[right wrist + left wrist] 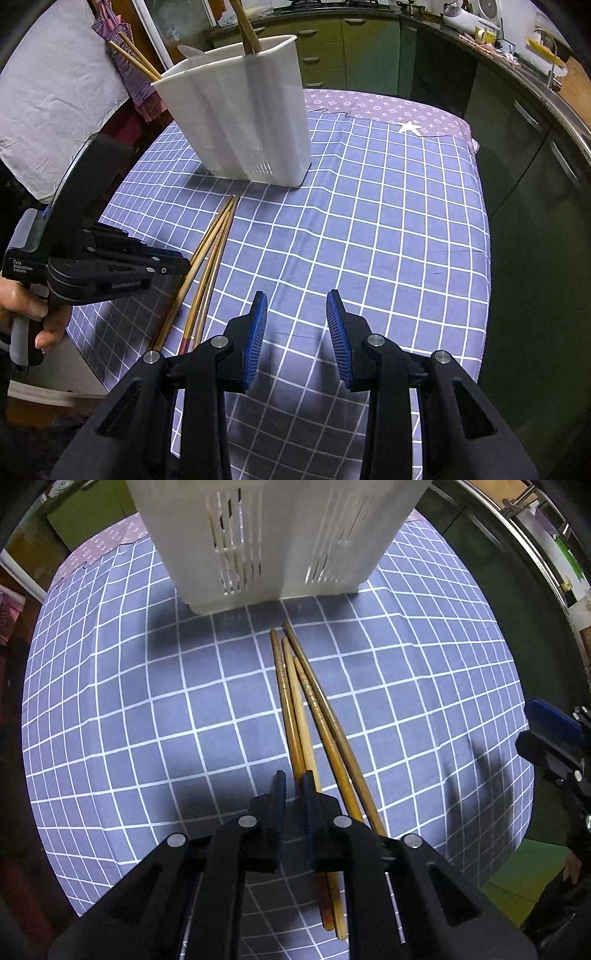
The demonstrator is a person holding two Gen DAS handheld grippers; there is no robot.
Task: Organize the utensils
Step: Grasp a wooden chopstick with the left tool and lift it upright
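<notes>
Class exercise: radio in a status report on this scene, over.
Left gripper shut on a chopstick. Right gripper open, empty. Three more chopsticks on cloth; holder ahead. Nothing in the way.

The left gripper [293,786] is pointed straight down, its jaws drawn nearly together (apparently pinching something thin, though contact is hard to judge). It is held by a hand [26,317]. The right gripper [297,306] is angled downward, jaws parted and empty.
</notes>
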